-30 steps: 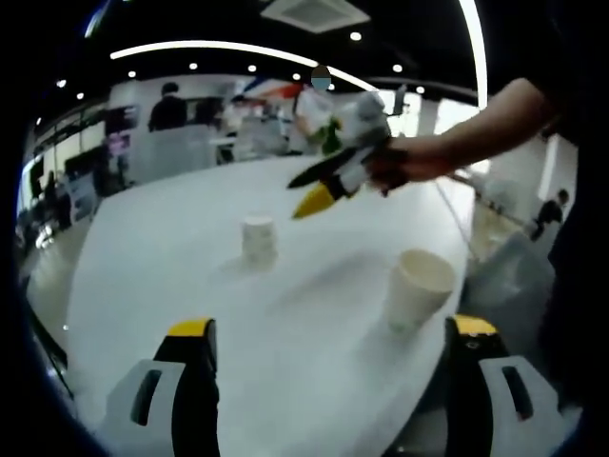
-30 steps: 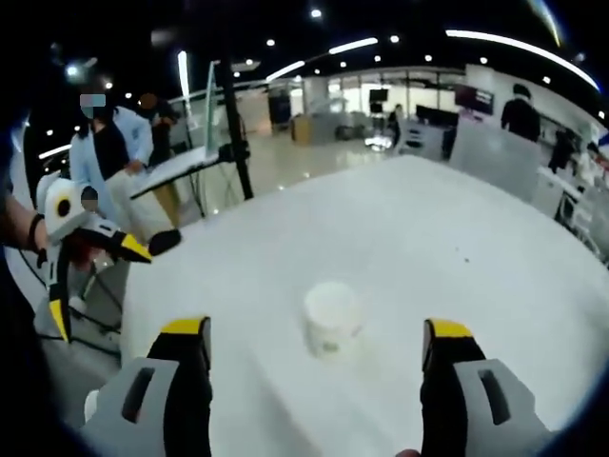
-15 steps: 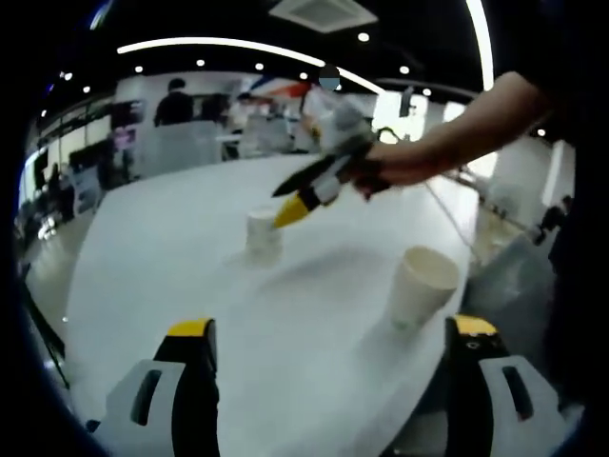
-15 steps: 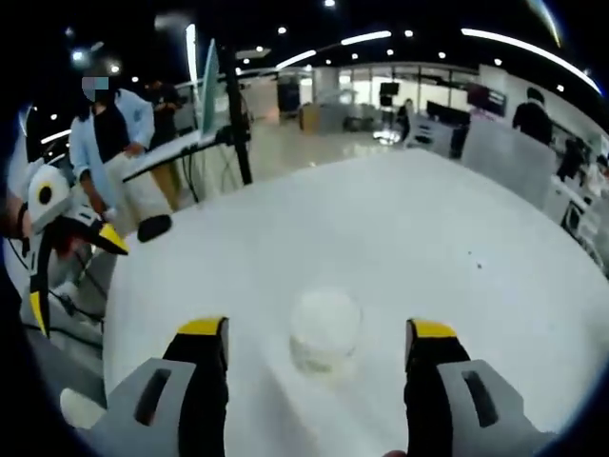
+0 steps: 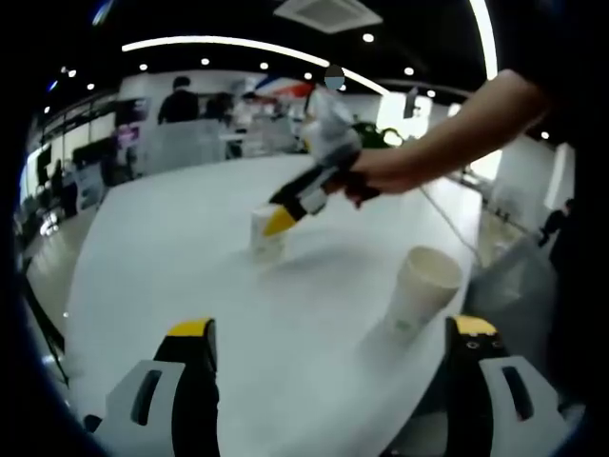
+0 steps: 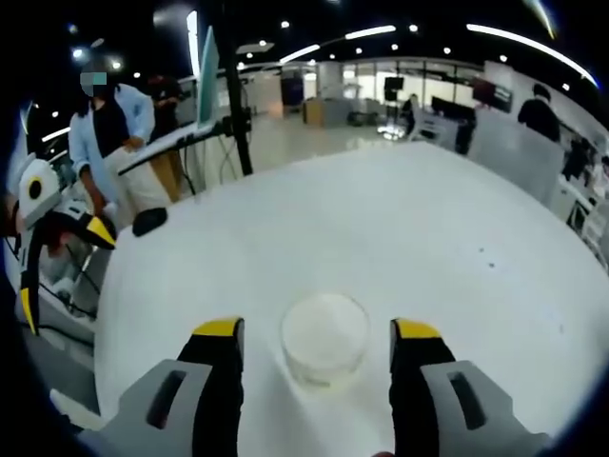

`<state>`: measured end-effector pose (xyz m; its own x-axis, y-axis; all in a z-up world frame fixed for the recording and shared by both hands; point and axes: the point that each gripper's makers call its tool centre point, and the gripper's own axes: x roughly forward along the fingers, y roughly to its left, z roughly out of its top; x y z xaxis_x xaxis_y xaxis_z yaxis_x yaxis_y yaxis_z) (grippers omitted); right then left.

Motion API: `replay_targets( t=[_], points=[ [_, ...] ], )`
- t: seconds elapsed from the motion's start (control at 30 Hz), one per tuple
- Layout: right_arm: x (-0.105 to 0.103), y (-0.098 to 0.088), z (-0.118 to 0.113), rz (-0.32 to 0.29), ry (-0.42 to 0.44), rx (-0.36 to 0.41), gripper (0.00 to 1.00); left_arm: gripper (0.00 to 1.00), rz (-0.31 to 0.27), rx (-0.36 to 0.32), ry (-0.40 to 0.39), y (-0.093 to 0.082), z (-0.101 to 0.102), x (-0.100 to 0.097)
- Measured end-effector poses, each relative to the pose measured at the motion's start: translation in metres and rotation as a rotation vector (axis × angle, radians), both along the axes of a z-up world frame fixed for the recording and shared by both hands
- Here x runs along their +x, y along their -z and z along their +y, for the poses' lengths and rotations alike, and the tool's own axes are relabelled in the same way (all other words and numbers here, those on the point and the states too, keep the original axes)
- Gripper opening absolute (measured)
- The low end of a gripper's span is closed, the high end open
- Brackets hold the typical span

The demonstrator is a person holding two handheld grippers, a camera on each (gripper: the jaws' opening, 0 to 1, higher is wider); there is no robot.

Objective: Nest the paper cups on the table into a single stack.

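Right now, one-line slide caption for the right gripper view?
Open right gripper straddles an upside-down cup on the white table.

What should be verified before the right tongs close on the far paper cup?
1. Small white paper cup sits between the right tongs, seen from above: ok.
2. Right tongs open with a gap on each side of that cup: ok.
3. Cup standing on the round white table, not tipped: ok.
4. Whether the tips are low enough to catch the cup wall: cannot tell.
5. Second white paper cup upright near the table edge, mouth up, ready to receive: ok.
6. Left tongs open, holding nothing, clear of the second cup: ok.
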<state>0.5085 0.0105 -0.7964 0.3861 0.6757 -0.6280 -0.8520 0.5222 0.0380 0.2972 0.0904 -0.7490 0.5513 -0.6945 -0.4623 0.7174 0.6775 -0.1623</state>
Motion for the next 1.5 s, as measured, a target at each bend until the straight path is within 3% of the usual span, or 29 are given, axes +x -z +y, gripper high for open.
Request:
replay_targets(
  t=[0.33,0.5,0.9,1.13,1.5],
  points=[
    [0.002,0.008,-0.004,0.020,-0.014,-0.018,0.46,0.98,0.008,0.000,-0.003,0.002,-0.001,0.001],
    [0.001,0.009,-0.003,0.014,-0.044,-0.023,0.36,0.98,0.006,-0.002,-0.007,0.002,-0.001,0.003],
    [-0.003,0.005,-0.004,0.026,-0.032,-0.019,0.35,0.98,-0.004,0.000,-0.006,-0.001,-0.001,0.009],
    [-0.009,-0.011,-0.008,0.019,-0.017,0.005,0.35,0.98,-0.012,0.000,0.008,-0.006,-0.004,0.008],
    [-0.026,-0.053,-0.011,-0.019,-0.014,0.082,0.35,0.98,-0.040,-0.014,0.039,-0.020,-0.012,0.012]
  ],
)
